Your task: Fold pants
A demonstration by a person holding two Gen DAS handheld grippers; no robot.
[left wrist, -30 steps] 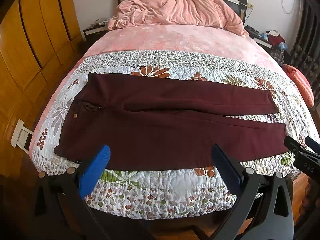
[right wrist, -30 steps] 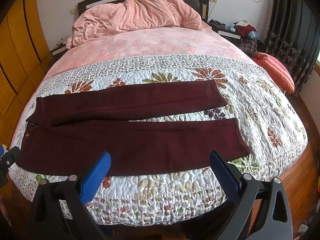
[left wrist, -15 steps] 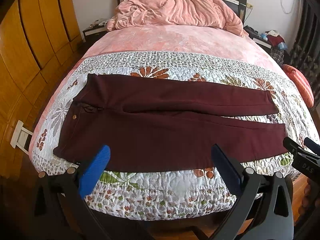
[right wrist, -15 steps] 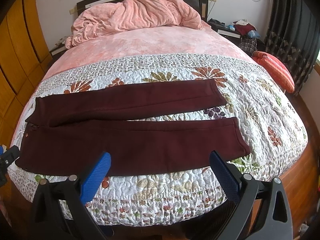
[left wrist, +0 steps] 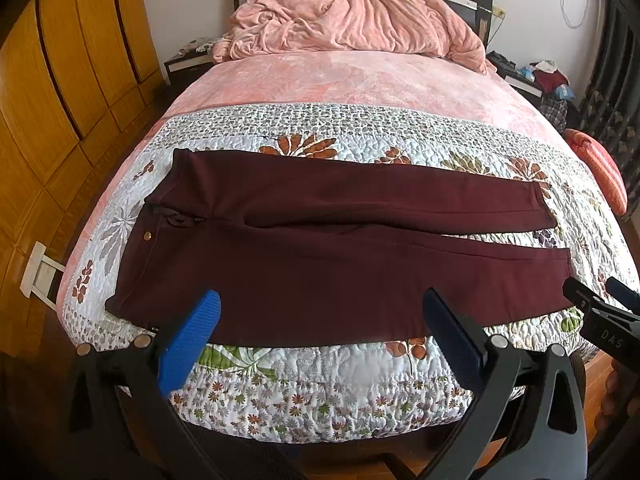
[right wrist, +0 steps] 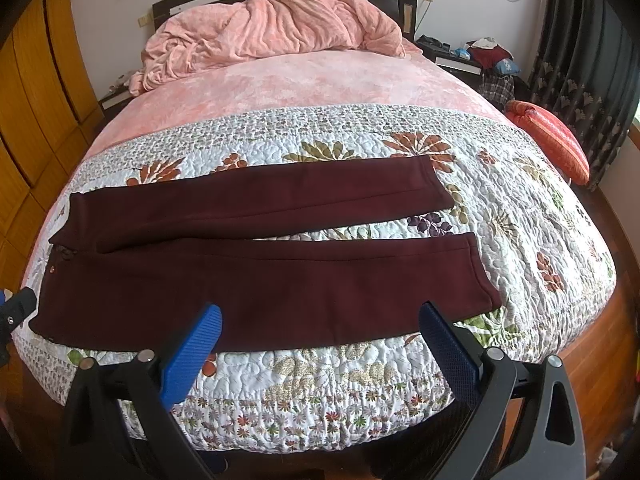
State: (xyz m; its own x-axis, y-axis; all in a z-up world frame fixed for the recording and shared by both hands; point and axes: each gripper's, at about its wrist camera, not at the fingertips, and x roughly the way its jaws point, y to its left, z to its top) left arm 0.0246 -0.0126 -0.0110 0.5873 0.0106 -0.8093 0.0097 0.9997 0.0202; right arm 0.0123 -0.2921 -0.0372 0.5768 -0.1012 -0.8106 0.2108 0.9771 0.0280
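Observation:
Dark maroon pants (left wrist: 320, 256) lie flat across the foot of the bed, waist to the left, both legs stretched to the right, also in the right wrist view (right wrist: 264, 276). My left gripper (left wrist: 320, 320) is open and empty, held at the bed's near edge in front of the lower leg. My right gripper (right wrist: 320, 328) is open and empty, at the near edge before the lower leg. The right gripper's tip shows at the right edge of the left wrist view (left wrist: 600, 312).
A floral quilt (left wrist: 360, 392) covers the bed's foot. A pink blanket (left wrist: 352, 20) is heaped at the headboard. Wooden wardrobes (left wrist: 52, 92) stand on the left. An orange bolster (right wrist: 552, 140) and dark curtains (right wrist: 580, 48) are on the right.
Both grippers stay open and almost still; the views have barely shifted. The pants have not moved.

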